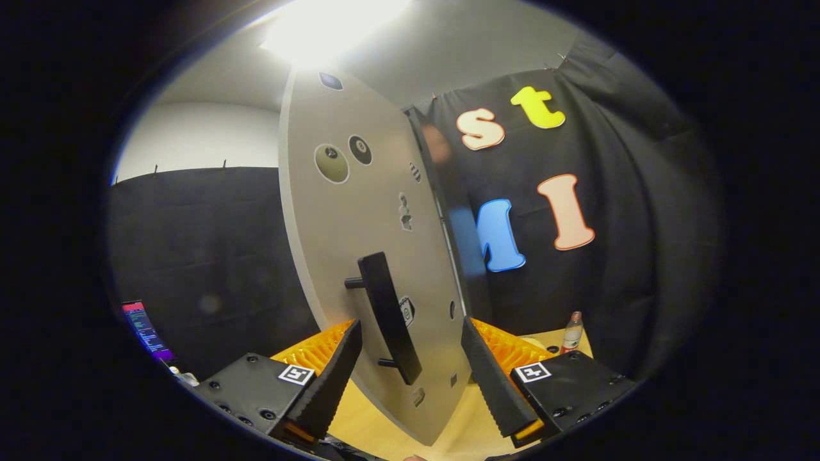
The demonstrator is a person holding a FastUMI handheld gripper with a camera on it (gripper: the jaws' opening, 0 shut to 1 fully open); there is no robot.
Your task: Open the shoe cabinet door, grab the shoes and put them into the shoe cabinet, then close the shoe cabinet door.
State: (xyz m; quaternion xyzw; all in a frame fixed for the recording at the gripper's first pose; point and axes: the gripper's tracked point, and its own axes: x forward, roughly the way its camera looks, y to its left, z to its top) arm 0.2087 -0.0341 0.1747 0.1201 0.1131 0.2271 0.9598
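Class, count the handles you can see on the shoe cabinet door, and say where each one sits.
1. A dark bar handle on the shoe cabinet door, low on its face, between the open fingers of the gripper and just ahead of them. The door's far side is hidden.

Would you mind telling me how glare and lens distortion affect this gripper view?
Gripper view: a ceiling light blows out above the pale grey cabinet door; fisheye bows its edges; the black bar handle stays sharp between the open gripper fingers.
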